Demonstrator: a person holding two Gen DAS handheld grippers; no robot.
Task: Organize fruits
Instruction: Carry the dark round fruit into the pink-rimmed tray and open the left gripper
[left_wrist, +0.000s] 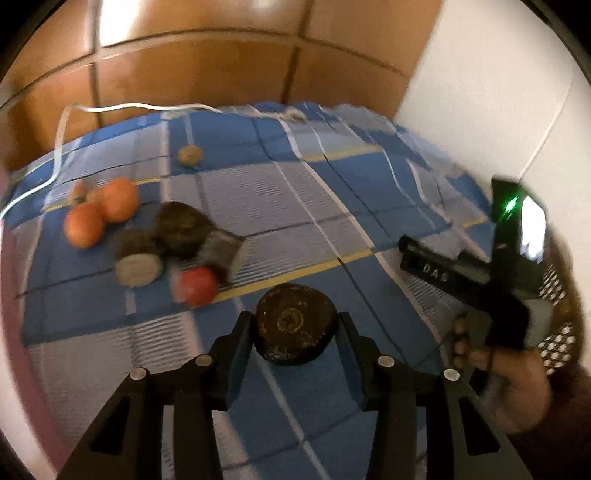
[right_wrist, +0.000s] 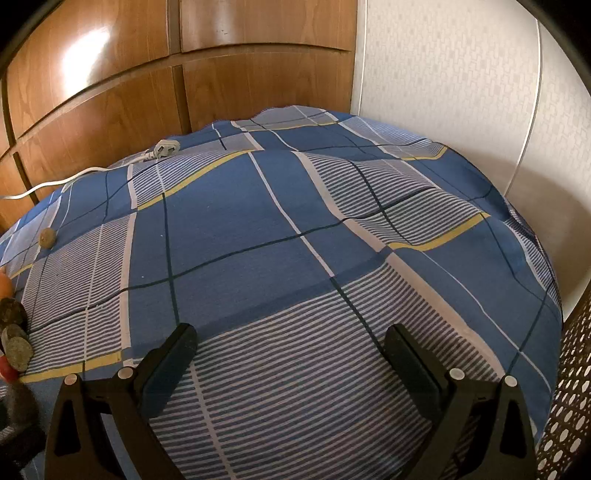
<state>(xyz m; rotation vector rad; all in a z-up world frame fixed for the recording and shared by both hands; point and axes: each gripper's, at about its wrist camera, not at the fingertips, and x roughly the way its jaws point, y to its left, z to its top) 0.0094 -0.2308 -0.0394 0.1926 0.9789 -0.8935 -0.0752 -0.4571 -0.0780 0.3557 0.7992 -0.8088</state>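
My left gripper (left_wrist: 295, 323) is shut on a dark brown round fruit (left_wrist: 295, 325) and holds it above the blue checked bedsheet (left_wrist: 295, 206). To the left on the sheet lie two oranges (left_wrist: 99, 214), several dark brown fruits (left_wrist: 181, 227), some cut with pale faces (left_wrist: 138, 269), and a red fruit (left_wrist: 195, 286). A small brown fruit (left_wrist: 190, 155) lies farther back; it also shows in the right wrist view (right_wrist: 47, 237). My right gripper (right_wrist: 291, 354) is open and empty over the striped sheet; it appears in the left wrist view (left_wrist: 461, 273) at the right.
A white cable (left_wrist: 59, 147) with a plug (right_wrist: 164, 149) runs along the sheet's far edge. Wooden wardrobe doors (right_wrist: 110, 92) stand behind the bed, a white wall (right_wrist: 461, 92) at the right. A perforated brown basket (right_wrist: 569, 398) sits at the far right.
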